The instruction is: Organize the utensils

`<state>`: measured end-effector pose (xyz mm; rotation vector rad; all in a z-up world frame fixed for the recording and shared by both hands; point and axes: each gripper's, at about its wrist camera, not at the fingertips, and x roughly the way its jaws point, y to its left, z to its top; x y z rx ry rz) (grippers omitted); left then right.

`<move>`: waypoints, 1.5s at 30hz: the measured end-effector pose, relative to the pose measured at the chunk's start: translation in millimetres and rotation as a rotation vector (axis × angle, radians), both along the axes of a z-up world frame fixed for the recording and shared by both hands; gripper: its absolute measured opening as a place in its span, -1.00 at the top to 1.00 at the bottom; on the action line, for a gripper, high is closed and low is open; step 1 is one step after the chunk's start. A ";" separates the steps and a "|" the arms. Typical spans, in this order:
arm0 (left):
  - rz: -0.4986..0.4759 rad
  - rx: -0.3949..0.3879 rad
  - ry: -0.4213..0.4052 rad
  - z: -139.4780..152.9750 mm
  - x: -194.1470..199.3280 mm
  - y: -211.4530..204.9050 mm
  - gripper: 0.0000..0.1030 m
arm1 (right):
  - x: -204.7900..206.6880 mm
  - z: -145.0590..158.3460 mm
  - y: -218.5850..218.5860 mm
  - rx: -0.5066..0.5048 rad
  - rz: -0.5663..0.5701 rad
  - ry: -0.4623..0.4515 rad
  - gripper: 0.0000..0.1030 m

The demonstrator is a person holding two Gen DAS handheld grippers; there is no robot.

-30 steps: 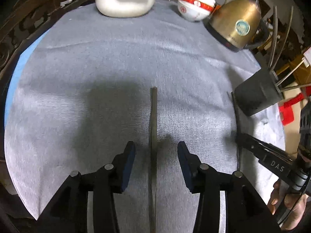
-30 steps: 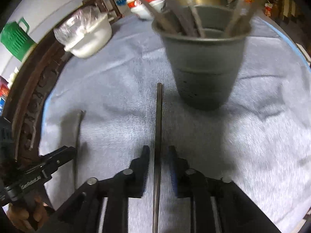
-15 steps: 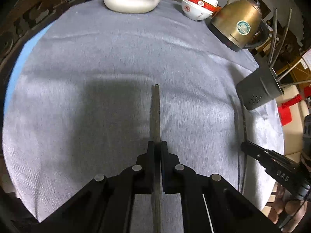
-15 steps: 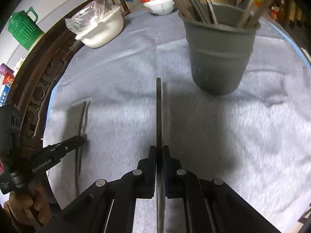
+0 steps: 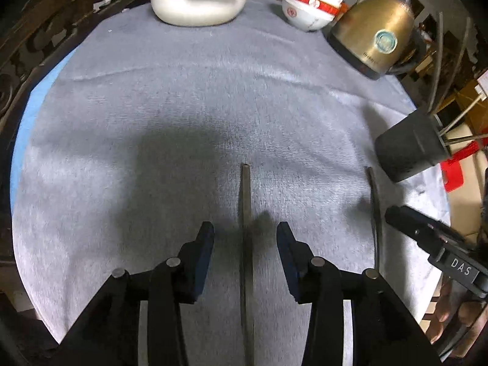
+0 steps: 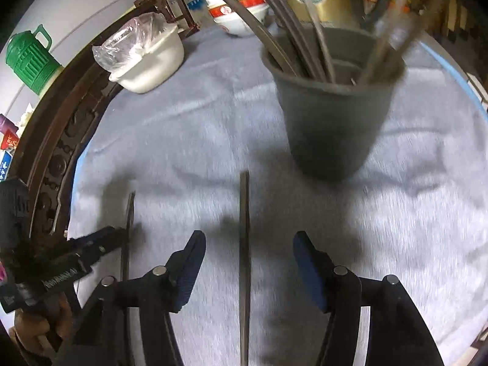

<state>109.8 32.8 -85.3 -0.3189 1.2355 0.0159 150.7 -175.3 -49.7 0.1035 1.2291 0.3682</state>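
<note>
A round worktop (image 5: 183,97) under a grey cloth is carrying a dark grey utensil holder (image 6: 332,122) with chopsticks and other utensils standing in it. Two dark chopsticks are lying flat on the cloth just short of the holder, roughly side by side: the one nearer the holder (image 6: 244,244) is lying between the jaws of the right gripper (image 6: 248,268), and the one farther from it (image 5: 245,244) between the jaws of the left gripper (image 5: 245,256).

Both pairs of jaws are opening, their blue pads clear of the sticks, so neither gripper is holding anything.

To do this step well, each gripper should probably be centring its stick, closing squarely across it, then lifting it end-up toward the holder's mouth, taking care to avoid the utensils leaning there.

Both grippers are pointing steeply down at the cloth, each steadied by a person's hand (image 6: 33,326).
</note>
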 end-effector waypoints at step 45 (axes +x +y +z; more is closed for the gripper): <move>0.083 0.015 -0.558 130.4 -52.0 -1.1 0.89 | -50.8 94.8 -36.0 0.143 -0.073 -0.490 0.88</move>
